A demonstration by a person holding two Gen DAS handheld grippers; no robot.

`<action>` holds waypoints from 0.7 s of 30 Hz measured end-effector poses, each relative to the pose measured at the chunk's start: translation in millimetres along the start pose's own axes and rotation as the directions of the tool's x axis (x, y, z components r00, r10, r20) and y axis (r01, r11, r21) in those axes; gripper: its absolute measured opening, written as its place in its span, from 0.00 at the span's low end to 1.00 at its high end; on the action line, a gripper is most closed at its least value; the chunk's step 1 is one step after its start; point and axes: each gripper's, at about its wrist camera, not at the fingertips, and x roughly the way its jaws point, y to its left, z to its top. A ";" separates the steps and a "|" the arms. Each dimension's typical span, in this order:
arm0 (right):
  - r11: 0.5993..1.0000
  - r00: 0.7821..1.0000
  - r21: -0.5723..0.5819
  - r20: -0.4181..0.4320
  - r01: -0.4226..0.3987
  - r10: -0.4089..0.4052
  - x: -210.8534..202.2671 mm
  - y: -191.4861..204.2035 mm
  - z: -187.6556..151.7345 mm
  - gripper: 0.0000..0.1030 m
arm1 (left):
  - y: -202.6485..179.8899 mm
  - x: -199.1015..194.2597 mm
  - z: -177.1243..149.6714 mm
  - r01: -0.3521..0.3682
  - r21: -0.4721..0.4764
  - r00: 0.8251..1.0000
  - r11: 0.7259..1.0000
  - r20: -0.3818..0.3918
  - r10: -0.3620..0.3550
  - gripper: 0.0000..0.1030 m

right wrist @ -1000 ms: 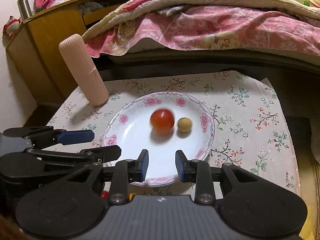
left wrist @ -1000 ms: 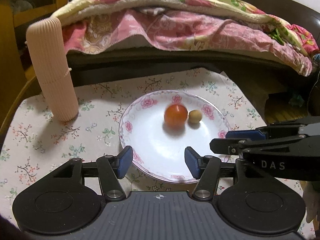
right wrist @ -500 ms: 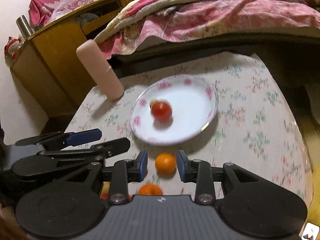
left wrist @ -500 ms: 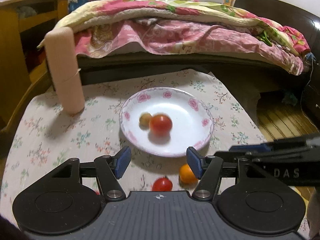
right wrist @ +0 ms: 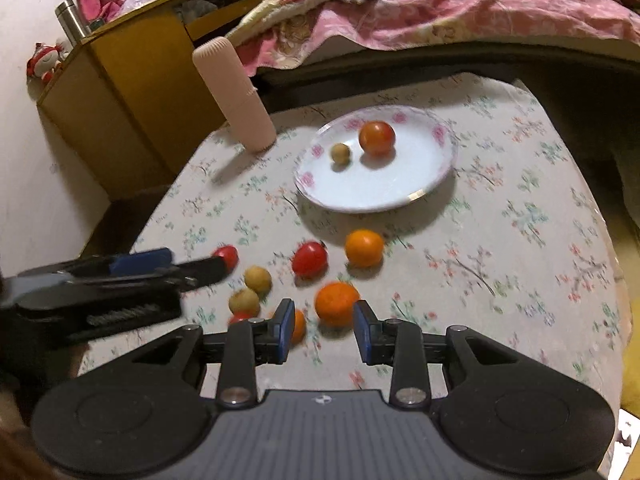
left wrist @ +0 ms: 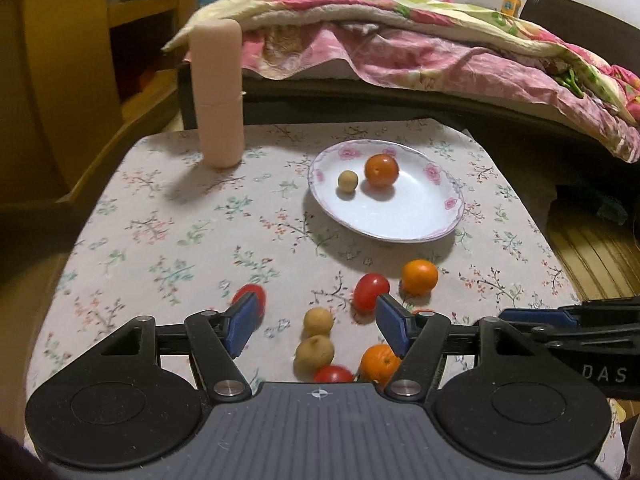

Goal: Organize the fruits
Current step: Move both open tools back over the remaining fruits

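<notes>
R gripper (right wrist: 322,330) jaws apart, orange (right wrist: 337,304) just ahead btwn them; L gripper (left wrist: 314,326) jaws apart over longans (left wrist: 318,322).

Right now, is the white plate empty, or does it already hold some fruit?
Not empty. The plate holds two fruits: a red-orange round one and a small tan one. The other fruits lie on the tablecloth.

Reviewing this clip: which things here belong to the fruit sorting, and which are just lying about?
Job: plate holding a tomato and longan; loose oranges, tomatoes, longans on the tablecloth.
Lying about: pink ribbed cylinder, quilt, wooden cabinet, steel flask.
</notes>
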 end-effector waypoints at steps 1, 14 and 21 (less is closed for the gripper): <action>1.000 1.000 0.006 -0.008 0.003 -0.003 -0.8 -2.8 -2.8 0.33 | 0.2 -2.5 -2.6 0.000 0.005 1.000 1.000 0.003 0.000 0.70; 0.999 0.998 -0.050 -0.060 0.017 -0.020 14.1 2.9 -25.9 0.33 | 6.6 -1.3 -44.4 0.041 0.112 0.996 0.993 -0.078 -0.033 0.72; 0.998 0.996 -0.054 -0.078 0.041 -0.045 24.5 -1.3 -26.0 0.34 | -9.0 18.9 -47.6 0.082 0.156 0.991 0.984 -0.114 -0.064 0.71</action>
